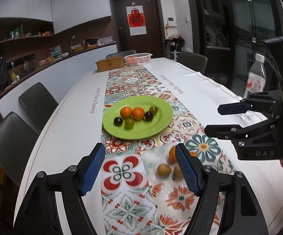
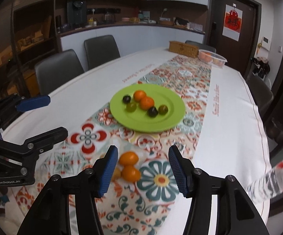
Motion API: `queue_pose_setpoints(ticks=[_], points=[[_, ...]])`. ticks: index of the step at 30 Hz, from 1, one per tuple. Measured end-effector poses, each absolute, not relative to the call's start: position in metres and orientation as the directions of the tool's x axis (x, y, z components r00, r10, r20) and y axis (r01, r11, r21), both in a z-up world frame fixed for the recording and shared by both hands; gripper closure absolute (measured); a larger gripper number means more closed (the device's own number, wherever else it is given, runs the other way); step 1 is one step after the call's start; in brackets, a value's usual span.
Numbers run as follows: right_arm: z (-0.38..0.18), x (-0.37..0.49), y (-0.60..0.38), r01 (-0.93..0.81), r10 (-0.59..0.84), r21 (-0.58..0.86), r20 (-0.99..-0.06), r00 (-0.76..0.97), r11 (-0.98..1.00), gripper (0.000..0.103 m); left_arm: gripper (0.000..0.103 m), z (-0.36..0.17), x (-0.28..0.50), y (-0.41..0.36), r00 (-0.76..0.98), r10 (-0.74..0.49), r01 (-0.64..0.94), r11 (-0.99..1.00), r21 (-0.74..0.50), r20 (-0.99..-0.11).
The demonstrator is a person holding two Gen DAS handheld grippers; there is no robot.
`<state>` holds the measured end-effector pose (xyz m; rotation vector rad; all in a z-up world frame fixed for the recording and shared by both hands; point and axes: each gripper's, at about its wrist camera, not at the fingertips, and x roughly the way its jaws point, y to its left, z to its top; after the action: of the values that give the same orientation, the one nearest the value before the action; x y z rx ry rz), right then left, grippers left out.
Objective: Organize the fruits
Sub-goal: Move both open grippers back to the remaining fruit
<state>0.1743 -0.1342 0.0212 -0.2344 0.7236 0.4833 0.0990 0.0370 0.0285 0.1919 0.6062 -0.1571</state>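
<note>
I see both the left hand-held gripper [image 1: 140, 169] and the right hand-held gripper [image 2: 142, 171] spread apart and empty above what look like loose oranges [image 2: 128, 158] on the desk [image 1: 200, 90], near the green plate [image 1: 161, 129].

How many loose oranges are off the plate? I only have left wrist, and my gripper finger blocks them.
Observer: Two, touching each other on the runner: the far orange and the near orange.
Operator: Is the right gripper on them?
Observer: No. The right gripper is open and its pads press on nothing. Both oranges lie on the cloth ahead, close to the finger on the picture's left.
</note>
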Motion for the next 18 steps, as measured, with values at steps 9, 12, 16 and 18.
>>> queue_pose_setpoints(ticks=[9, 12, 16, 18], points=[[-0.001, 0.151, -0.134, -0.506, 0.286, -0.137, -0.687, 0.668, 0.852, 0.048, 0.029, 0.008, 0.090, 0.033, 0.805, -0.121, 0.284, 0.938, 0.198, -0.581], [-0.008, 0.148, -0.131, -0.517, 0.279, -0.160, -0.690, 0.667, 0.841, 0.048, 0.029, 0.000, 0.093, 0.032, 0.791, -0.141, 0.328, 0.919, 0.218, -0.596], [-0.018, 0.151, -0.124, -0.543, 0.273, -0.175, -0.714, 0.644, 0.821, 0.048, 0.029, -0.010, 0.103, 0.033, 0.760, -0.177, 0.385, 0.898, 0.214, -0.625], [-0.024, 0.155, -0.121, -0.554, 0.268, -0.180, -0.729, 0.630, 0.813, 0.048, 0.029, -0.013, 0.108, 0.032, 0.747, -0.193, 0.408, 0.889, 0.209, -0.636]])
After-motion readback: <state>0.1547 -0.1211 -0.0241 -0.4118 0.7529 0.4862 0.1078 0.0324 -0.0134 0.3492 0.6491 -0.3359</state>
